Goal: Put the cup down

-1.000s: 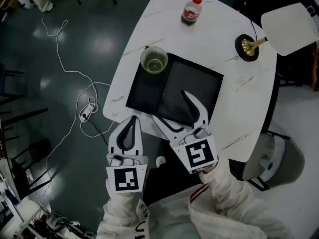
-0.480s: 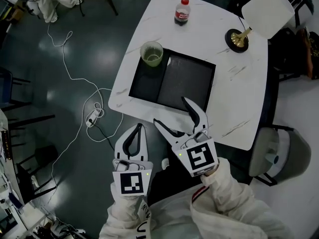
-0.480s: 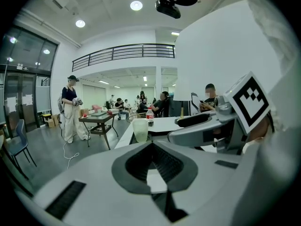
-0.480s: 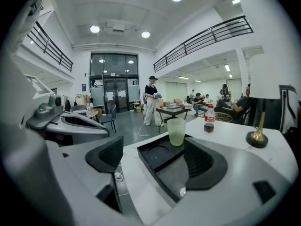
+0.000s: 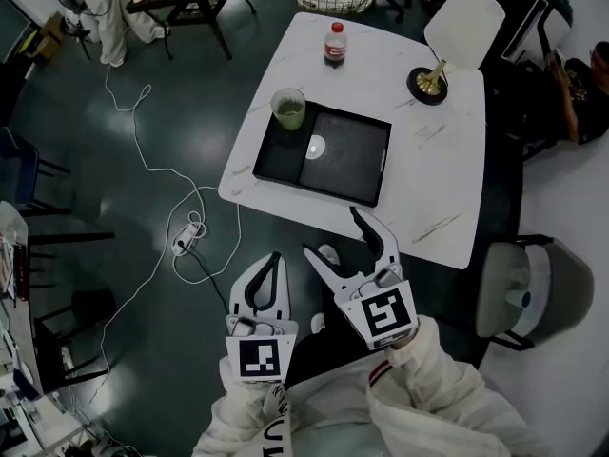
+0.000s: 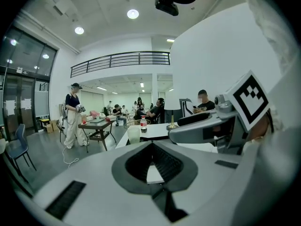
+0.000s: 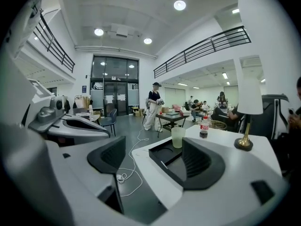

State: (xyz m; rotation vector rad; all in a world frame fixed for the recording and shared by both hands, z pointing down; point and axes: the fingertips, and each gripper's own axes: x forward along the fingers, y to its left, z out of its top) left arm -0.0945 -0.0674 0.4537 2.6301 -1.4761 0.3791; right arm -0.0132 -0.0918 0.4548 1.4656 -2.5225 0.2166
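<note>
While the cup [image 5: 288, 109] stands upright in the far left corner of the black tray [image 5: 347, 165], both grippers hang on the near side of the white table [image 5: 442, 160], past its edge and over the dark floor [image 5: 143, 93]. Neither touches the cup, which is well apart from them, far and a little left. It holds some greenish liquid. The right gripper [image 5: 331, 231] points toward the tray's near edge. Its jaws stand wide apart with nothing between them, though they have just been closing slightly. In the right gripper view the cup shows through the gap between the jaws, far beyond their tips. The left gripper [image 5: 273, 260] sits just left of the right one and nearer. Its jaws are brought together at the tips and carry nothing. Beyond the tray a bottle [image 5: 334, 44] stands on the table's far edge, with a lamp [image 5: 447, 36] to its right. A white cable [image 5: 162, 174] trails across the floor on the left.
</note>
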